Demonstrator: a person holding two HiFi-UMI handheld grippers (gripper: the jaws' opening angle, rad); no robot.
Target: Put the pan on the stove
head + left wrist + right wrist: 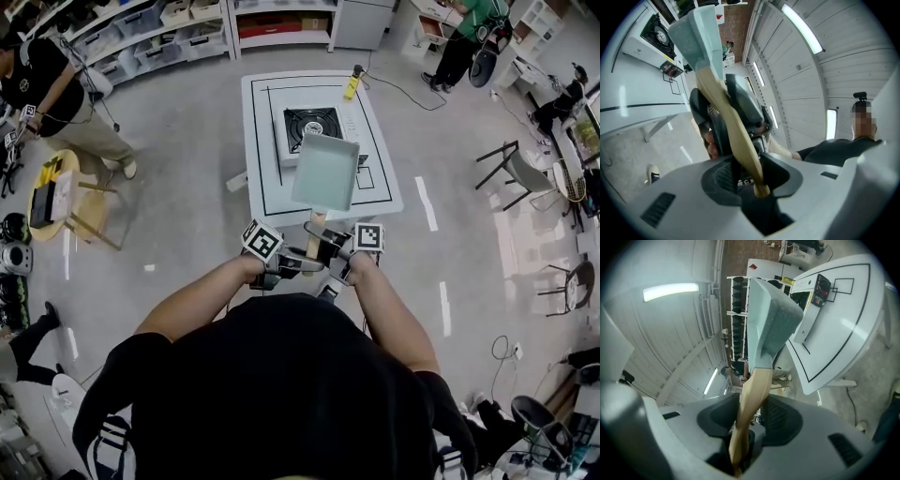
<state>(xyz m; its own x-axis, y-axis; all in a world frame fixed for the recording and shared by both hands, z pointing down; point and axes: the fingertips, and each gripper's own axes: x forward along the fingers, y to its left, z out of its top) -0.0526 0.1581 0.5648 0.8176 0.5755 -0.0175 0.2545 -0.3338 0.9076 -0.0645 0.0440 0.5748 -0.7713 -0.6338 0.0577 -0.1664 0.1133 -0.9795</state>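
A pale green square pan (pixel 325 171) with a wooden handle (pixel 316 234) hangs tilted over the near part of the white table (pixel 258 192). Just beyond it stands the portable stove (pixel 312 125) with its black burner. My left gripper (pixel 302 265) and right gripper (pixel 328 248) are both shut on the handle from opposite sides. In the left gripper view, the handle (pixel 736 136) runs between the pads of my left gripper (pixel 750 180) up to the pan (pixel 701 33). In the right gripper view, my right gripper (pixel 750 427) clamps the handle (pixel 752 399) below the pan (pixel 771 324).
A yellow object (pixel 352 87) lies at the table's far edge. A wooden stool (pixel 56 197) stands at the left and chairs (pixel 520 173) at the right. Shelves with bins line the back wall. Other people stand at the far left and far right.
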